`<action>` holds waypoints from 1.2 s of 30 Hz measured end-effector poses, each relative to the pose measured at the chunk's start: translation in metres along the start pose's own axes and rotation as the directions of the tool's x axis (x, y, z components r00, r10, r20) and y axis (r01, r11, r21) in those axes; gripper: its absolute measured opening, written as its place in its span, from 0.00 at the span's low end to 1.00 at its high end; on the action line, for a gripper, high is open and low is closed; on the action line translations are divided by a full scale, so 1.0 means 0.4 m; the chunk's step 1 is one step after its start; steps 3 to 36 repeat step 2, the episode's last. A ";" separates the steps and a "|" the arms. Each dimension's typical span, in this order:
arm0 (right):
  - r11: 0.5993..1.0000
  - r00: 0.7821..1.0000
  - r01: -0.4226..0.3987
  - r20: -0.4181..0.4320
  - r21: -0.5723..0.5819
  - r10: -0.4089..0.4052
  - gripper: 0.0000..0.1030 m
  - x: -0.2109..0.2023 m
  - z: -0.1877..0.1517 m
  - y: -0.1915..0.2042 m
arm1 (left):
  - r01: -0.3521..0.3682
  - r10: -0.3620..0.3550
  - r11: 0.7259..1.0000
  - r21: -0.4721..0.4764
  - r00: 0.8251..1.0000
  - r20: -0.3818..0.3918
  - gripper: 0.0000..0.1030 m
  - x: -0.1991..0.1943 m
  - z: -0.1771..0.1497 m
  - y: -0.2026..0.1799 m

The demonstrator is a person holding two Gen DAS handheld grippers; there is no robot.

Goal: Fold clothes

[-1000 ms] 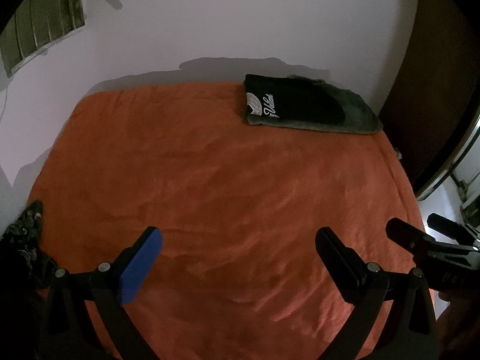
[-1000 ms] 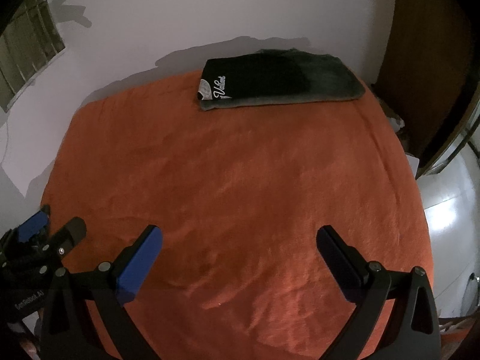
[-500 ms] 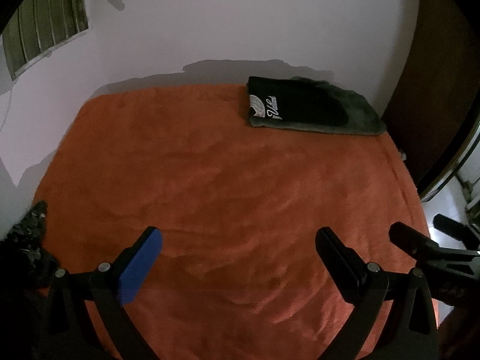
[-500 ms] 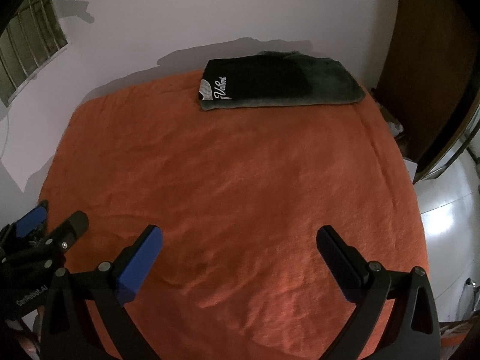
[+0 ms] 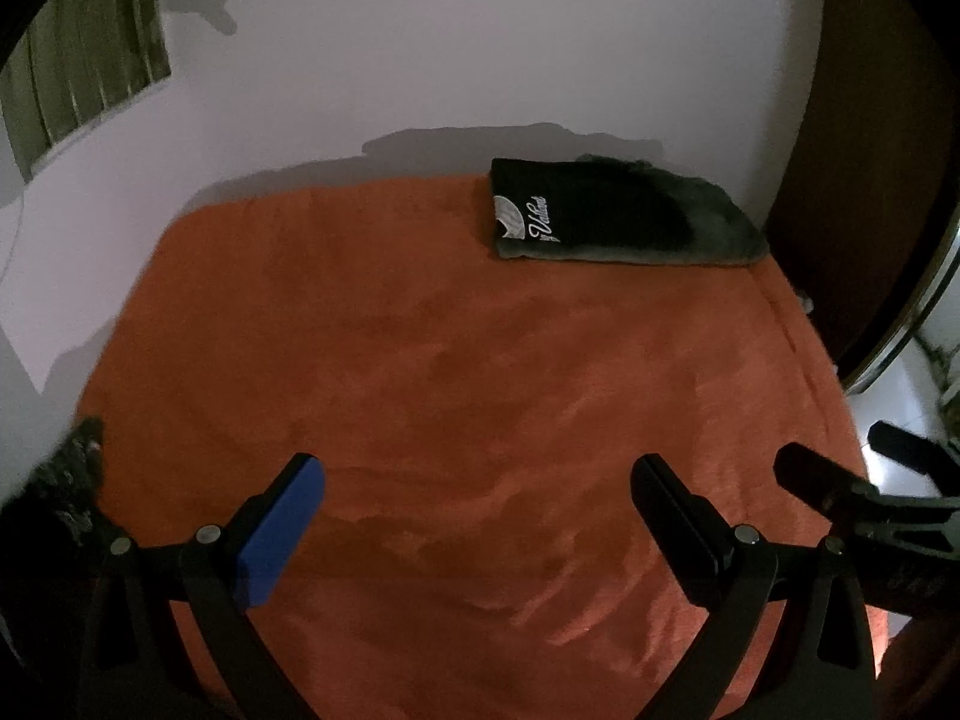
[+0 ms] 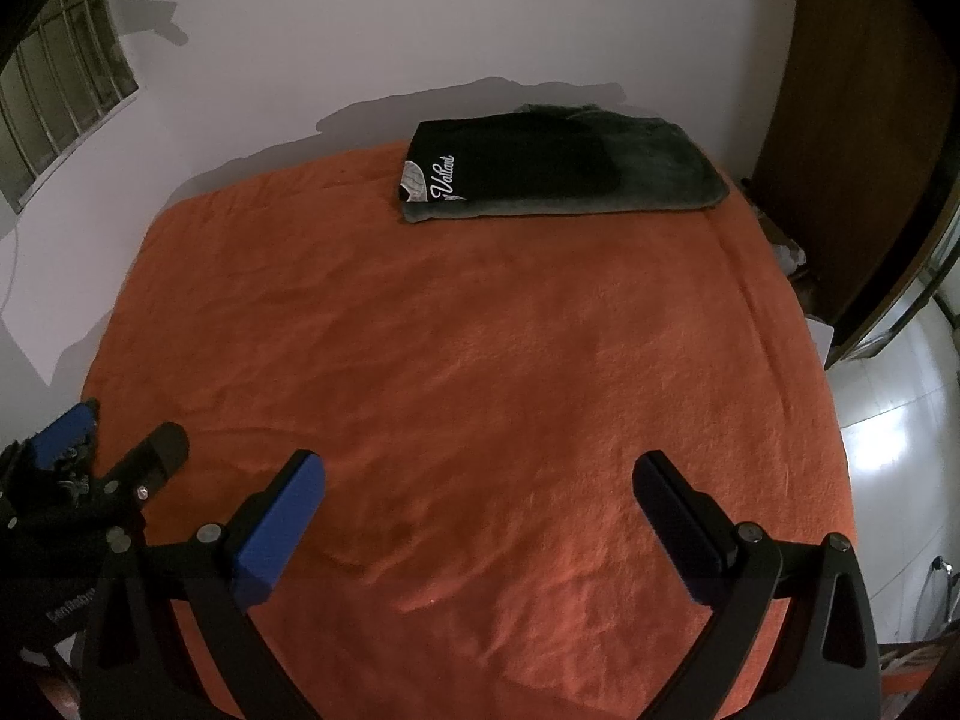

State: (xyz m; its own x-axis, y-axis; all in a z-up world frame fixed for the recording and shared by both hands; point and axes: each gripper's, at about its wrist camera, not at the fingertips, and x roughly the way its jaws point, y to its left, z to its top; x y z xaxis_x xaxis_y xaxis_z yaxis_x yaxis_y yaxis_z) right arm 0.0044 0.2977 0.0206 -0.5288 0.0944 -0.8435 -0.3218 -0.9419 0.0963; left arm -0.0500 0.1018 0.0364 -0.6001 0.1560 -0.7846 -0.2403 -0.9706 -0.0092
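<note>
Here I hold both tools low over the near edge of the bed [image 5: 480, 360], and neither has anything in it. My left gripper [image 5: 477, 516] stands wide, its blue pad [image 5: 279, 531] on one side and its black finger [image 5: 675, 516] on the other, with bare orange blanket [image 6: 468, 372] between them. My right gripper [image 6: 480, 516] is just as wide and equally empty. In the right wrist view the left gripper shows at the lower left edge, beside my right one and apart from it; in the left wrist view the right gripper's black fingertips [image 5: 810, 480] show at the lower right edge.

The clothes are at the far end of the bed, well apart from both tools. A folded black shirt [image 6: 516, 162] with white script lettering lies on top of a folded grey garment [image 6: 660, 168], which sticks out past it on the right. The stack sits toward the far right corner, close to the white wall [image 6: 420, 30]. The grey piece reaches almost to the blanket's right edge.

The blanket is rumpled, with shallow creases across its middle and near part. At the left edge of the left wrist view a dark patterned cloth [image 5: 66, 474] lies at the bed's near corner; I cannot tell what it is. A barred window [image 6: 60, 102] is high on the left, a brown door [image 6: 864, 120] on the right, and pale shiny floor [image 6: 888, 450] beyond the bed's right side.
</note>
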 end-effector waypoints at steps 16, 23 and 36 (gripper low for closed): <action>1.000 1.000 0.000 0.000 -0.003 0.000 1.00 -0.003 -0.001 0.002 | 0.010 -0.010 1.000 -0.021 1.000 -0.005 0.99 -0.001 0.000 0.010; 1.000 1.000 0.000 0.000 -0.003 0.000 1.00 -0.003 -0.001 0.002 | 0.010 -0.010 1.000 -0.021 1.000 -0.005 0.99 -0.001 0.000 0.010; 1.000 1.000 0.000 0.000 -0.003 0.000 1.00 -0.003 -0.001 0.002 | 0.010 -0.010 1.000 -0.021 1.000 -0.005 0.99 -0.001 0.000 0.010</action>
